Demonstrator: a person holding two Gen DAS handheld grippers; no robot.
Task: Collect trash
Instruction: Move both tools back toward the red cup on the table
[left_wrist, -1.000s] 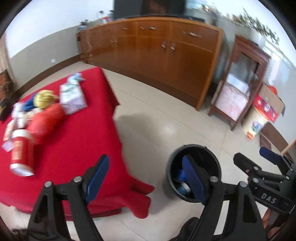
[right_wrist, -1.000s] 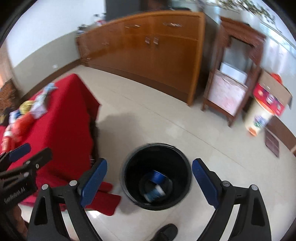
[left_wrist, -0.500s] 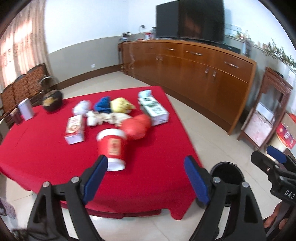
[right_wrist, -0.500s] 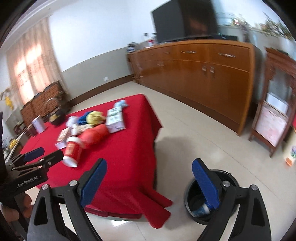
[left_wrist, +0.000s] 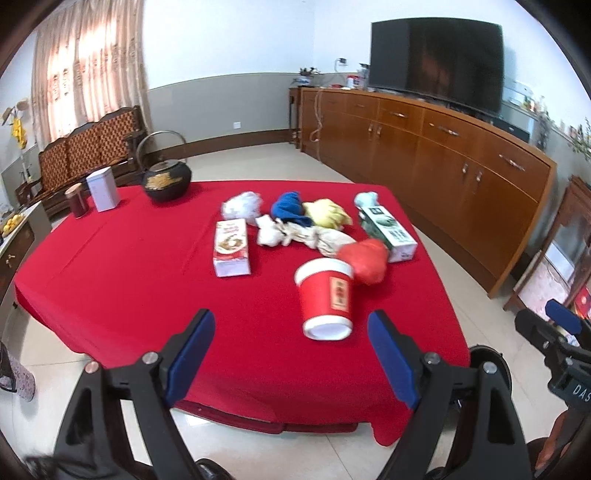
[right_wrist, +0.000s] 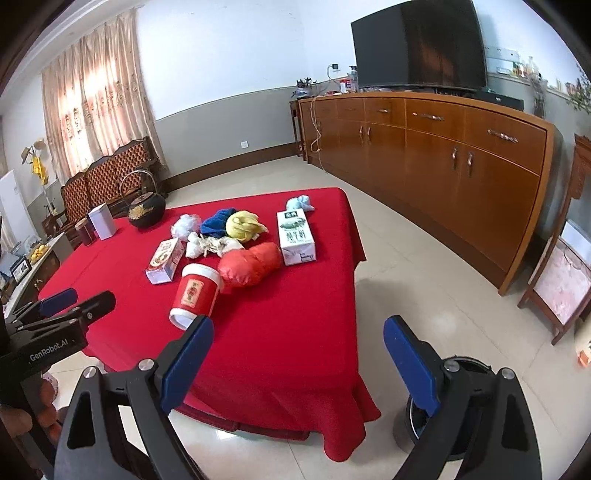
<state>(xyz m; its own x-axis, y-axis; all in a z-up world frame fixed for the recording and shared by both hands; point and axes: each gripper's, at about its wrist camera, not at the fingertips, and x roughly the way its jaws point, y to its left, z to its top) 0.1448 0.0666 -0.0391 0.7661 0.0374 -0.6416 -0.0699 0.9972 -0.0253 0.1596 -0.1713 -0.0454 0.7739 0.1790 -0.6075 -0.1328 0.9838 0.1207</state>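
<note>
1. Surface: low table (left_wrist: 129, 266) under a red cloth, on a pale tiled floor. A long wooden sideboard (left_wrist: 443, 155) runs along the wall past the table's far right corner, with a dark TV (left_wrist: 436, 59) on top. Curtained window and carved bench beyond the table's far left corner.
2. Back left of the table: black kettle (left_wrist: 167, 181) with hoop handle, white tin (left_wrist: 103, 189) beside it, small dark jar (left_wrist: 76, 200) next to the tin.
3. Trash sits clustered toward the table's right half: red paper cup (left_wrist: 325, 297) on its side, nearest the front edge; red crumpled bag (left_wrist: 365, 258) touching its far end; flat snack box (left_wrist: 232, 246) to the cup's left; green-and-white carton (left_wrist: 388, 233) near the right edge; blue, yellow and white wads behind these.
4. Black bin (right_wrist: 461, 402) stands on the floor off the table's front right corner, mostly hidden behind the right gripper's finger.
5. Left gripper (left_wrist: 291, 363): blue pads wide apart, nothing between them. It hangs over the table's front edge; the cup lies just beyond the pads, nearer the right one, not touched.
6. Right gripper (right_wrist: 299, 360): pads wide apart, empty, over the table's front right corner; the cup lies beyond its left pad.
7. Both grippers tilt downward toward the table, side by side; each shows at the edge of the other's view. Fingers of a hand (right_wrist: 22, 417) wrap the left gripper's handle.
</note>
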